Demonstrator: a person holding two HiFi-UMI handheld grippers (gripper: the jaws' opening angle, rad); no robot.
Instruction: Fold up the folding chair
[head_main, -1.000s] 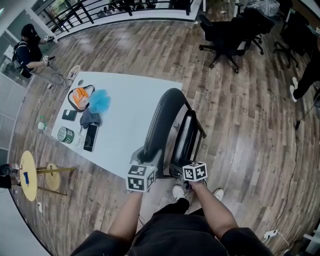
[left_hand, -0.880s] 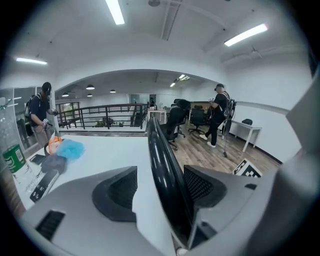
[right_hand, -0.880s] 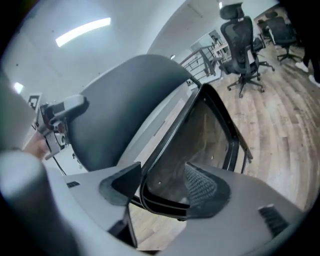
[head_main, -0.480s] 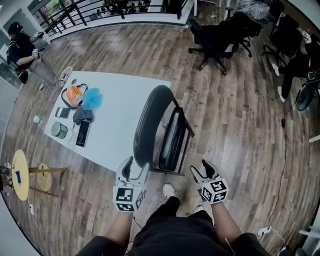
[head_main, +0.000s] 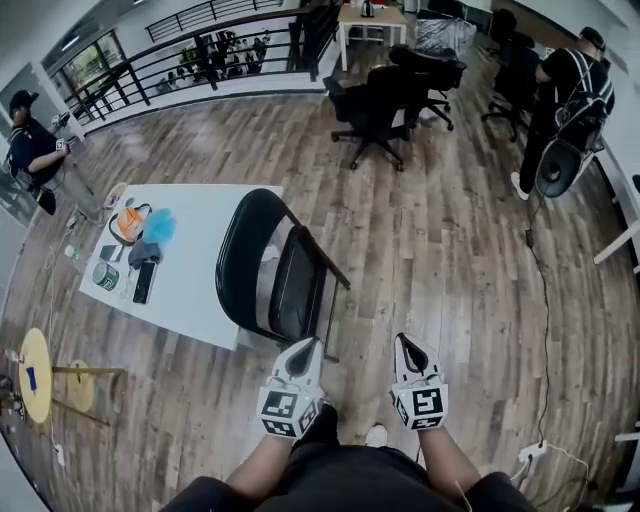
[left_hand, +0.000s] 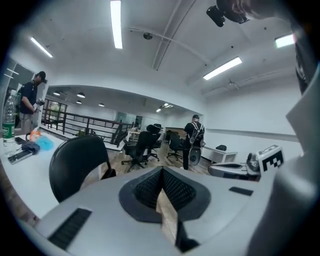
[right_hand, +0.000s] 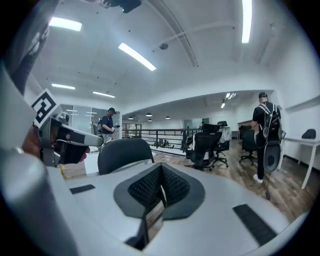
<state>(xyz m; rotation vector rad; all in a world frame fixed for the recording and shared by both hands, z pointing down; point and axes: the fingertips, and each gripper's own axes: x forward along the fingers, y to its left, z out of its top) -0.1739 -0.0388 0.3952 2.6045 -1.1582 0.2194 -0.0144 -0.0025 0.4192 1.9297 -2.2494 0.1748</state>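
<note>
The black folding chair (head_main: 262, 268) stands on the wood floor against the white table (head_main: 195, 275), its seat tipped up close to the backrest. My left gripper (head_main: 306, 349) hangs just short of the chair's near leg, shut with nothing in it. Level with it to the right, my right gripper (head_main: 408, 346) is also shut and empty, over bare floor. In the left gripper view the shut jaws (left_hand: 162, 187) point past the chair's backrest (left_hand: 77, 162). The right gripper view shows the shut jaws (right_hand: 161, 187) and the backrest (right_hand: 125, 152) beyond.
A phone, a can, an orange bag and a blue cloth (head_main: 158, 225) lie on the table's far left. Black office chairs (head_main: 385, 100) stand at the back. One person (head_main: 565, 85) stands back right, another (head_main: 30, 150) far left. A yellow stool (head_main: 35, 375) sits lower left.
Both grippers let go of the chair, drew back toward me and rose, then shut empty. The head view lifted, so the chair now sits farther away.
</note>
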